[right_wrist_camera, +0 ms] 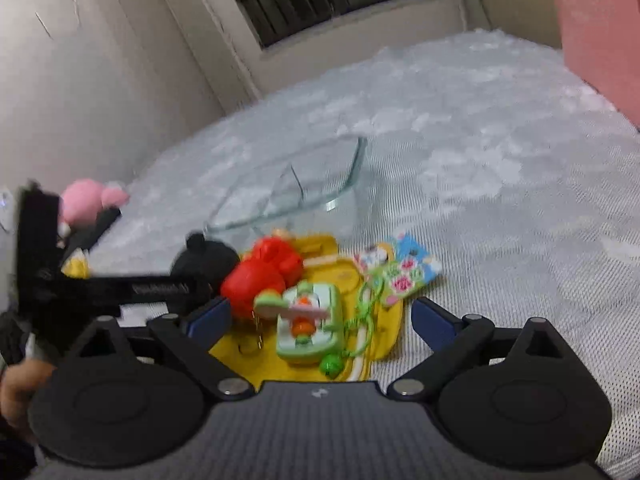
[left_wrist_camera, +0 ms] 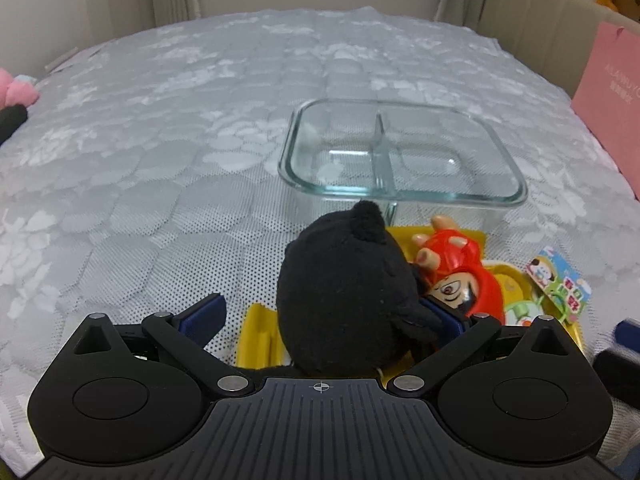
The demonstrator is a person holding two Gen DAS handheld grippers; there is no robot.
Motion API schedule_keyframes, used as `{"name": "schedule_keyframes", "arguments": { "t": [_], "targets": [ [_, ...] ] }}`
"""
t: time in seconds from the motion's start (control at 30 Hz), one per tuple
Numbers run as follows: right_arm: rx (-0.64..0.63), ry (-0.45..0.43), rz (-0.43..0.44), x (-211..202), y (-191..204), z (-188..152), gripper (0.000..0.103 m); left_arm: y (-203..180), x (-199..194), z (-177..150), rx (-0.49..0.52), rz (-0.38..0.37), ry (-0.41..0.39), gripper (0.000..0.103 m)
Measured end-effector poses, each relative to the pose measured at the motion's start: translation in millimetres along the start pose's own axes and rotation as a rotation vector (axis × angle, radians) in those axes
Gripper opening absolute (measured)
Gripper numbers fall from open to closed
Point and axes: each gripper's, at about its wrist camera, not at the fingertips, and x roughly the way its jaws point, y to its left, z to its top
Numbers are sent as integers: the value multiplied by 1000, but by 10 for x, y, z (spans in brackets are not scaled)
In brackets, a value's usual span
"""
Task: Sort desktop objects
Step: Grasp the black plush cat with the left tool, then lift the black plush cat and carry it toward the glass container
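I see the bed under its grey-white perforated floral cover [left_wrist_camera: 160, 160] carrying everything. Mid-bed sits the clear square glass dish with one divider [left_wrist_camera: 402, 152], both compartments bare, presumably the sorting target. Toward the near edge a yellow plastic tray [right_wrist_camera: 320, 248] groups the toys. My left gripper [left_wrist_camera: 320, 316] has its jaws spread around the soft black plush ball [left_wrist_camera: 344, 300], not visibly pinching. The right gripper [right_wrist_camera: 320, 320], jaws released, hovers over the green-white plastic toy [right_wrist_camera: 310, 326].
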Motion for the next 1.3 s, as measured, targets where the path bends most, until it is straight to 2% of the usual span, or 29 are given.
{"name": "schedule_keyframes", "arguments": {
  "t": [0.17,0.4,0.5,0.57,0.6,1.0,1.3],
  "targets": [
    [-11,-47,-17,-76,-35,53,100,70,81,-43,-26,-41,32,103],
    [-8,-18,-35,-1,-66,30,100,96,15,-46,-33,-58,-12,102],
    [-24,-10,-43,29,-40,-12,100,127,-7,-37,-50,-80,-22,91],
    [-27,4,-29,49,-25,-33,100,155,-37,-35,-57,-117,-28,72],
    [-28,10,-22,60,-19,-43,100,165,-50,-32,-66,-141,-21,72],
    [8,29,-16,78,-55,-56,102,181,-267,21,-72,-153,-60,70],
    [2,9,-24,15,-29,-35,102,175,-442,55,-59,-162,-99,71]
  ]
}}
